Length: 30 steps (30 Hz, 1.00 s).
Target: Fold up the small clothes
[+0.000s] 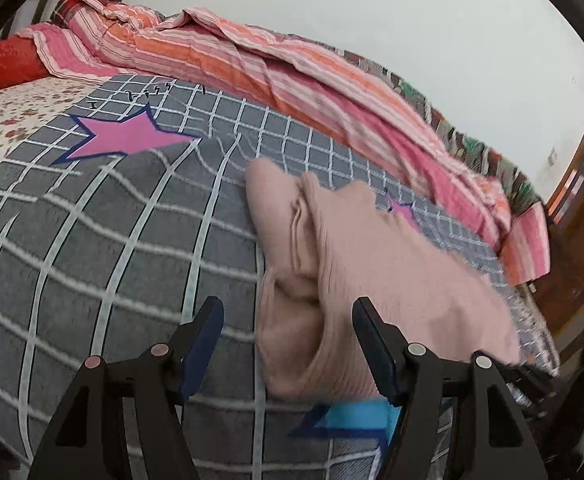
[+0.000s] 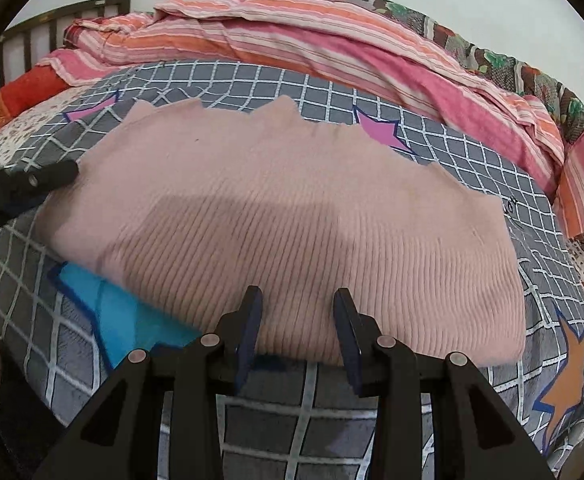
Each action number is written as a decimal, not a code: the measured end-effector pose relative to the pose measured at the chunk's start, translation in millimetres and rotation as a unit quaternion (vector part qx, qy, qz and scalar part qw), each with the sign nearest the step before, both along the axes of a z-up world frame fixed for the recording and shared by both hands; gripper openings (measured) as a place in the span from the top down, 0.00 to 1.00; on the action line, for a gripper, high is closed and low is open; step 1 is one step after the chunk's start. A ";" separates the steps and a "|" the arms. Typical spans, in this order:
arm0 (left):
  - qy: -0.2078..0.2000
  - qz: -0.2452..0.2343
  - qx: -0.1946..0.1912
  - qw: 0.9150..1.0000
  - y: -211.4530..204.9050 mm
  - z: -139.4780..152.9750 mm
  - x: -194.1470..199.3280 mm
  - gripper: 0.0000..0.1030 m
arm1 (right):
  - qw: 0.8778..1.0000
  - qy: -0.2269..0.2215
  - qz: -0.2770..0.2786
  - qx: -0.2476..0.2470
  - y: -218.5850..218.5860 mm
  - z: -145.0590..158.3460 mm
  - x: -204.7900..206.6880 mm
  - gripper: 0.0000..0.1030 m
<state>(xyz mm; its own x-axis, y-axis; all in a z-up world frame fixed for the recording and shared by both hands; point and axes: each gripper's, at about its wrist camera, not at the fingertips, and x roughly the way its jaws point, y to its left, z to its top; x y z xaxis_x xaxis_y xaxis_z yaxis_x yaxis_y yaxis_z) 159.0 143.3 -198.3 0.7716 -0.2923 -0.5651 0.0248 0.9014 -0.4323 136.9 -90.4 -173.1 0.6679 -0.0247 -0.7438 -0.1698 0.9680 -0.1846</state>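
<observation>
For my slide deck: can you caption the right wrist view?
Open right hand-held gripper poised over a folded pink ribbed garment on a grey checked blanket.

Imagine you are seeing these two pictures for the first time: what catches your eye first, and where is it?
First comes the pink ribbed knit garment, spread flat in the middle of the grey checked bedspread, with both grippers' jaws open and empty above its near edge. Next are the bedspread's bright stars, above all the pink star beyond the garment. Behind it all, a rumpled pink and orange striped quilt lies piled along the far side of the bed.
</observation>
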 end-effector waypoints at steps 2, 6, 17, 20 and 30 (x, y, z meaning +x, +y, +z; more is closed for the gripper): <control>0.002 0.000 0.005 1.000 -3.1 -2.8 -3.7 0.37 | 1.000 -0.002 -0.001 0.031 -7.5 6.3 -0.3 0.64; 0.010 -0.001 -0.002 1.000 -8.7 -10.4 -15.9 0.37 | 0.996 -0.024 0.002 0.085 -24.2 23.0 5.0 0.63; 0.019 -0.004 -0.054 0.998 -23.4 -13.9 -26.0 0.35 | 0.985 -0.111 -0.048 0.126 -107.5 65.9 54.6 0.55; 0.024 0.018 -0.081 0.996 -26.1 -14.0 -9.5 0.36 | 0.981 -0.092 -0.069 0.159 -143.5 59.2 54.2 0.55; 0.004 0.094 -0.080 0.992 -48.3 -4.9 45.1 0.49 | 0.963 -0.085 -0.131 0.221 -232.1 44.1 42.6 0.55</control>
<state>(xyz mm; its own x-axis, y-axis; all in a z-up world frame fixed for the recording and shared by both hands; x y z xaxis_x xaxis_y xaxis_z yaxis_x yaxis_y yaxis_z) 204.1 95.0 -203.1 0.8168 -0.2304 -0.5290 -0.1405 0.8098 -0.5697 179.5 -322.5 -129.0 0.7944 0.0852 -0.6014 0.0867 0.9641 0.2510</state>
